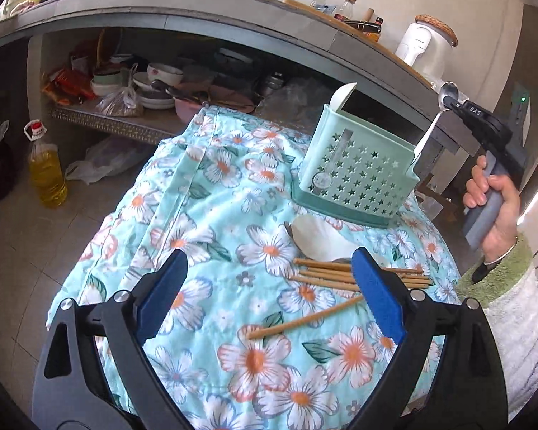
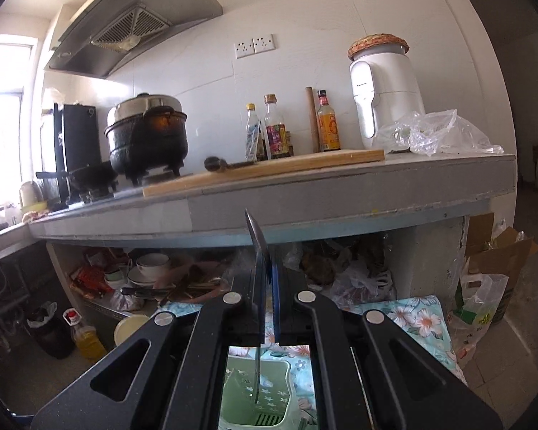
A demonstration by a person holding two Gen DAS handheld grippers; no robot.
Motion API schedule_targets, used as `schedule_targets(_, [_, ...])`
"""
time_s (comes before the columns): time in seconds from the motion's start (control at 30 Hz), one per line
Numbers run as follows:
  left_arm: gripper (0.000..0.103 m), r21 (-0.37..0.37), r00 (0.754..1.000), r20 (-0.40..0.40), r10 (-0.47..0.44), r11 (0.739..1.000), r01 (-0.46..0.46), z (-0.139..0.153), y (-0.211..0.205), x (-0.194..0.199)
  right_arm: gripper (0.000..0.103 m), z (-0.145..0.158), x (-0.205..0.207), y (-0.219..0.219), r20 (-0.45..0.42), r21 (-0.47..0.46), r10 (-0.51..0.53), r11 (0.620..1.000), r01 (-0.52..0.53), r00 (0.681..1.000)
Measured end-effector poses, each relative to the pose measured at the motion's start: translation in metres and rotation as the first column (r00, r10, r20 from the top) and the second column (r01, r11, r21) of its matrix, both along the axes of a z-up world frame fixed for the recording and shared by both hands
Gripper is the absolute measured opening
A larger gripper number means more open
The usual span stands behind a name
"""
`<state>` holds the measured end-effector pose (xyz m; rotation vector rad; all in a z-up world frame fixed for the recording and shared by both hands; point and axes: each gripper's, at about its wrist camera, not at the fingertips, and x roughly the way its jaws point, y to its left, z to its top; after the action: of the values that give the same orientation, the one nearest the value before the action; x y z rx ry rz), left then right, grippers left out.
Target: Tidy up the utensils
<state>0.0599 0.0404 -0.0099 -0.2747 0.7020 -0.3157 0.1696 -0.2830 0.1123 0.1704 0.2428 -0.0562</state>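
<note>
My left gripper (image 1: pixel 269 254) hangs open over a floral cloth (image 1: pixel 215 215), nothing between its blue pads (image 1: pixel 376 297). Several wooden chopsticks (image 1: pixel 326 272) lie on the cloth just beyond its right finger, one stray stick (image 1: pixel 305 319) nearer. White spoons (image 1: pixel 315 236) rest behind them. A mint-green perforated utensil basket (image 1: pixel 358 168) stands further back. A hand holds my right gripper (image 1: pixel 448 102) above the basket's right side, shut on a metal spoon (image 1: pixel 450 90) with a white handle. In the right wrist view the right gripper (image 2: pixel 270 272) pinches that spoon (image 2: pixel 256 236) edge-on, its handle hanging over the basket (image 2: pixel 272 387).
A grey kitchen counter (image 2: pixel 340 197) runs behind, carrying a black pot (image 2: pixel 147 132), a cutting board, bottles and a white appliance (image 2: pixel 387 100). The shelf under it holds bowls (image 1: pixel 161 75) and bags. An oil bottle (image 1: pixel 46 175) stands on the floor at left.
</note>
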Motion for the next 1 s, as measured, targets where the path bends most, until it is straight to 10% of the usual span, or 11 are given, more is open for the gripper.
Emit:
schedule_targets(0.2, [0.089, 0.023, 1.0, 0.019, -0.001, 1.0, 0.001, -0.008, -0.005, -0.008, 0.007, -0.044, 0.003, 0.01, -0.155, -0.048, 0.064, 0.996, -0.073, 0.986])
schedule_targets(0.33, [0.089, 0.037, 0.999, 0.028, -0.019, 0.999, 0.018, -0.008, -0.011, -0.006, 0.054, -0.039, -0.025, 0.007, -0.118, -0.065, 0.061, 0.995, -0.07, 0.991])
schedule_targets(0.67, [0.089, 0.05, 0.998, -0.016, -0.065, 0.997, 0.065, -0.017, -0.028, 0.005, 0.074, -0.03, -0.112, 0.009, -0.113, 0.005, 0.103, 0.995, -0.104, 0.988])
schedule_targets(1.0, [0.09, 0.083, 0.977, -0.174, -0.123, 0.987, 0.139, -0.045, -0.044, 0.016, 0.085, -0.144, -0.146, 0.059, -0.583, 0.054, 0.202, 0.976, -0.211, 0.787])
